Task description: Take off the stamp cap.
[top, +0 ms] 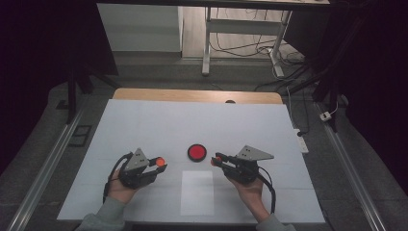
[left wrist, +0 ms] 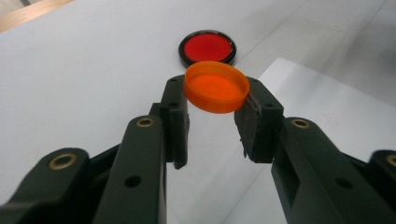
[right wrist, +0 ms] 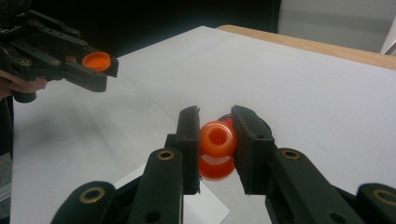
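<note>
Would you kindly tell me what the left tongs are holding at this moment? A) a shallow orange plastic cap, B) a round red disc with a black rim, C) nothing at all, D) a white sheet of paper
A: in the left gripper view the left tongs pinch the shallow orange plastic cap by its rim, while the round red disc with a black rim lies on the table beyond.

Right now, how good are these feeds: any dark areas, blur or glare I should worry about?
High view: the room around is near black, the white table evenly lit, no glare.
Left gripper view: the orange cap and red disc are sharp; the near jaws are soft.
Right gripper view: the orange piece glows, slightly soft; the left gripper shows against a dark background.
</note>
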`<action>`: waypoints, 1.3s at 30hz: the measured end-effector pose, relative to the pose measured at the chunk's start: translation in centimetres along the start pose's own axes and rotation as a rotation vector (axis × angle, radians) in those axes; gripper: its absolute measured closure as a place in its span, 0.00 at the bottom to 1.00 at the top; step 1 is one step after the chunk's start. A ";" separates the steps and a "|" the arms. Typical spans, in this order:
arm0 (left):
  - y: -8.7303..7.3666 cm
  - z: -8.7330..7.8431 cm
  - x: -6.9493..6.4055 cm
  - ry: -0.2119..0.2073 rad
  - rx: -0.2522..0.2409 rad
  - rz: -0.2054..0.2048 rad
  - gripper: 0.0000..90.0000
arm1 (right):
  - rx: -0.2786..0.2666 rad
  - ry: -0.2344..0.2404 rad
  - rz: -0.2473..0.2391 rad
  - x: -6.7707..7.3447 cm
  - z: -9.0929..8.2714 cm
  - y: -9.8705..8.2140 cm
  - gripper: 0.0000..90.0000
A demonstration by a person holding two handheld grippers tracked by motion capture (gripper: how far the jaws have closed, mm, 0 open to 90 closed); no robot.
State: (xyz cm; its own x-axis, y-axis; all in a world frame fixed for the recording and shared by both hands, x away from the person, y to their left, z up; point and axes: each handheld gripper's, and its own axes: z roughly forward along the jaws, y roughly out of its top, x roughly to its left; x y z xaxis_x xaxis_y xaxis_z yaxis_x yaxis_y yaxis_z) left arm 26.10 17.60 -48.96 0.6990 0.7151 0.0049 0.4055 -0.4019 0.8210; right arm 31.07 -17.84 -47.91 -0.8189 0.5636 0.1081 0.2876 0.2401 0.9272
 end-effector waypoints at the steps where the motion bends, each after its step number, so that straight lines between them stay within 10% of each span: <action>1: -0.2 -0.2 0.1 0.003 -0.001 -0.006 0.73 | 0.000 0.000 0.000 0.0 0.0 0.0 0.80; 23: -3.9 -3.3 2.4 0.073 0.008 -0.106 0.73 | 0.005 -0.003 0.001 0.0 0.1 -0.1 0.80; 39: -3.9 -3.3 2.3 0.072 0.009 -0.105 0.73 | 0.001 -0.004 0.001 0.0 0.2 -0.1 0.80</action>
State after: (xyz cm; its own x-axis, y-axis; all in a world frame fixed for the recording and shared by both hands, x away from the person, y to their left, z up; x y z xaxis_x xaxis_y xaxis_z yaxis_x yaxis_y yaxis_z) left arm 24.21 22.72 -50.30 0.6083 0.7927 -0.0395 0.4798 -0.3276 0.8139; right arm 31.15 -17.74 -48.06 -0.8167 0.5669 0.1076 0.2888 0.2400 0.9268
